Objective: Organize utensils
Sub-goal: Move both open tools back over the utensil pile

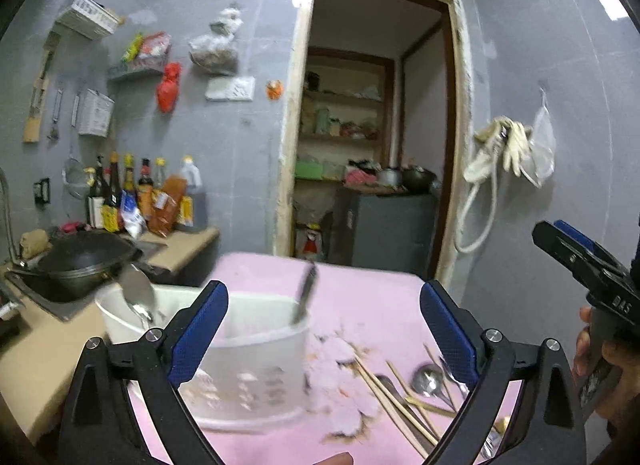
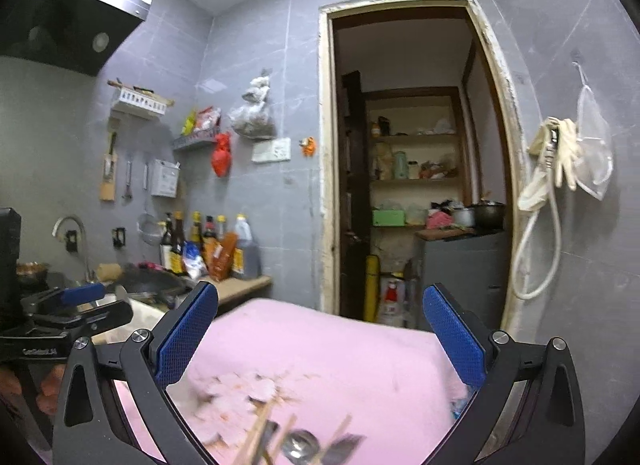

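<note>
The left gripper has its jaws spread wide, the blue pads angled outward at about ten and two o'clock, nothing between them. The right gripper is spread just as wide and empty, pointing level. In the left wrist view, the right gripper shows at three o'clock, with the right hand wrapped around its handle. A fingertip shows at six o'clock.

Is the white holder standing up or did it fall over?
Standing up. The holder sits on the pink cloth, open top up, with a utensil poking out.
</note>
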Demonstrator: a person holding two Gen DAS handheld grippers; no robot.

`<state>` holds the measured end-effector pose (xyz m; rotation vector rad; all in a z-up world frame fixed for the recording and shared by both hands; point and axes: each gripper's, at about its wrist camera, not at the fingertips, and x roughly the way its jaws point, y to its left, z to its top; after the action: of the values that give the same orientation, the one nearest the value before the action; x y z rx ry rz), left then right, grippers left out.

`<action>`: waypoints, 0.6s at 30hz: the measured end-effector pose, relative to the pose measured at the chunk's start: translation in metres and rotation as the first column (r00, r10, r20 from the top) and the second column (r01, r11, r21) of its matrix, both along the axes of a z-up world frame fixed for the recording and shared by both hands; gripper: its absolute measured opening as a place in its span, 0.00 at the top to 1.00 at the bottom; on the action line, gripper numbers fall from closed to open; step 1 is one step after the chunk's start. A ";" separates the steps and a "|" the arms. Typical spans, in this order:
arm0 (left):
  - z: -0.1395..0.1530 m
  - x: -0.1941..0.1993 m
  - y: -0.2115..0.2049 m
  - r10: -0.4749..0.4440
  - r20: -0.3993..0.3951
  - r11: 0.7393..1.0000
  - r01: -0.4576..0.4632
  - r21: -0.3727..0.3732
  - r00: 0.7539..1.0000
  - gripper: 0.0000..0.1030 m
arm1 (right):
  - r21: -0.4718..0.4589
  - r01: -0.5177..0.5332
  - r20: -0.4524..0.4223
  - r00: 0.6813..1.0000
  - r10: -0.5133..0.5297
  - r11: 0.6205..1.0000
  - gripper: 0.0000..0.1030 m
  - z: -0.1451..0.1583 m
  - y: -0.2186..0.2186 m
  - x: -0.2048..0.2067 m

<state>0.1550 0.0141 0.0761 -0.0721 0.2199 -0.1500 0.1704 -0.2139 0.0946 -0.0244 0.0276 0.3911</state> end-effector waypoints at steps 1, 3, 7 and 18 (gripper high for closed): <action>-0.005 0.003 -0.005 -0.017 -0.026 1.000 0.017 -0.002 1.000 0.09 | -0.003 0.006 -0.010 1.000 -0.006 1.000 0.00 -0.003 -0.004 0.000; -0.015 0.004 -0.013 -0.043 -0.072 0.999 0.043 -0.004 0.996 0.09 | -0.008 0.020 -0.050 0.999 -0.020 1.000 0.00 -0.012 -0.012 0.003; -0.033 0.015 -0.030 -0.100 -0.201 0.995 0.102 0.003 0.975 0.09 | -0.022 0.035 -0.115 0.993 -0.038 0.999 0.00 -0.028 -0.024 0.007; -0.076 0.048 -0.052 -0.144 -0.485 0.987 0.164 -0.001 0.862 0.22 | -0.082 0.023 -0.320 0.946 -0.048 0.996 0.05 -0.054 -0.030 0.029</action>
<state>0.2028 -0.0378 0.0002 -0.0512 0.7342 -0.2870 0.1989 -0.2444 0.0406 -0.0365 0.3660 0.3542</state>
